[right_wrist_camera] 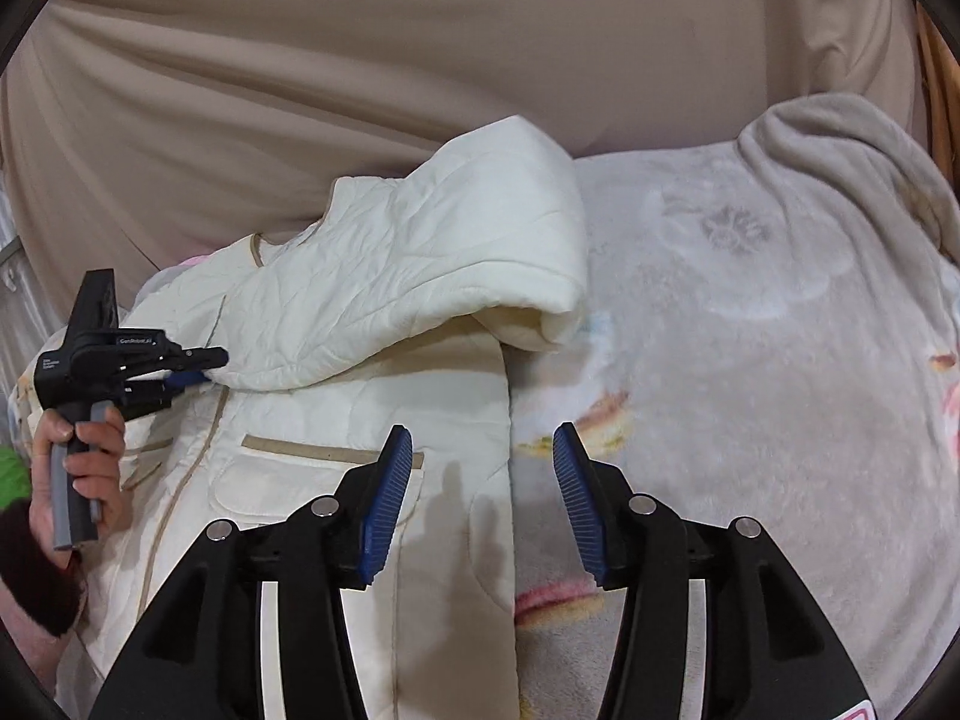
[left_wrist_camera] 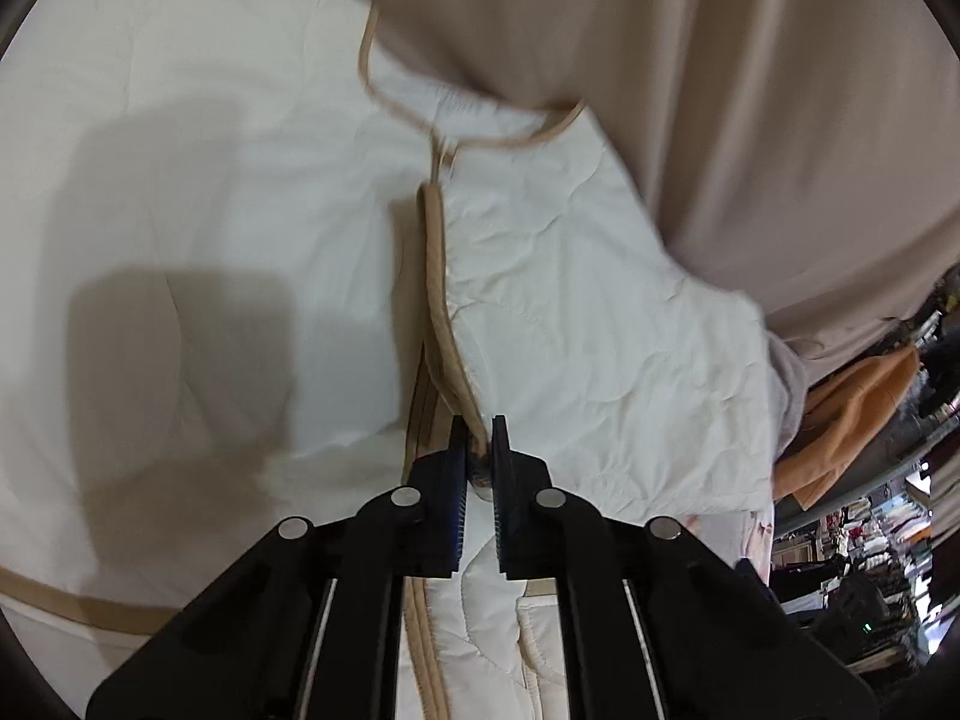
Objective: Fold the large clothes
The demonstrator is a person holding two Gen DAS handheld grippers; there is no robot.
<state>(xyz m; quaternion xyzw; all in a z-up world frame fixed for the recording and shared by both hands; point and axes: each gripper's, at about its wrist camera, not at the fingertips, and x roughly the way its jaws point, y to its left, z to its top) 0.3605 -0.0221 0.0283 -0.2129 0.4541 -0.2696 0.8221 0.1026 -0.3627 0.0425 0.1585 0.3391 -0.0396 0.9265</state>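
Pinching the tan-trimmed front edge of the cream quilted jacket, your left gripper has its jaws pressed together on the fabric — in the right wrist view you see the same gripper at the far left, held in your left hand, biting the jacket's edge where the folded-over sleeve begins. Your right gripper stands with its blue ribbed pads apart and nothing between them; it hangs above the jacket's right side edge, one finger over the cream cloth near the tan-piped pocket flap, the other over the pale grey fleece blanket with faded pastel prints. The jacket lies front-up on that blanket, its sleeve doubled across the chest into a thick roll, its hem toward you. Behind both stretches a beige draped cloth. In the left wrist view, an orange garment and cluttered shelves — blurred — sit at the right rim.
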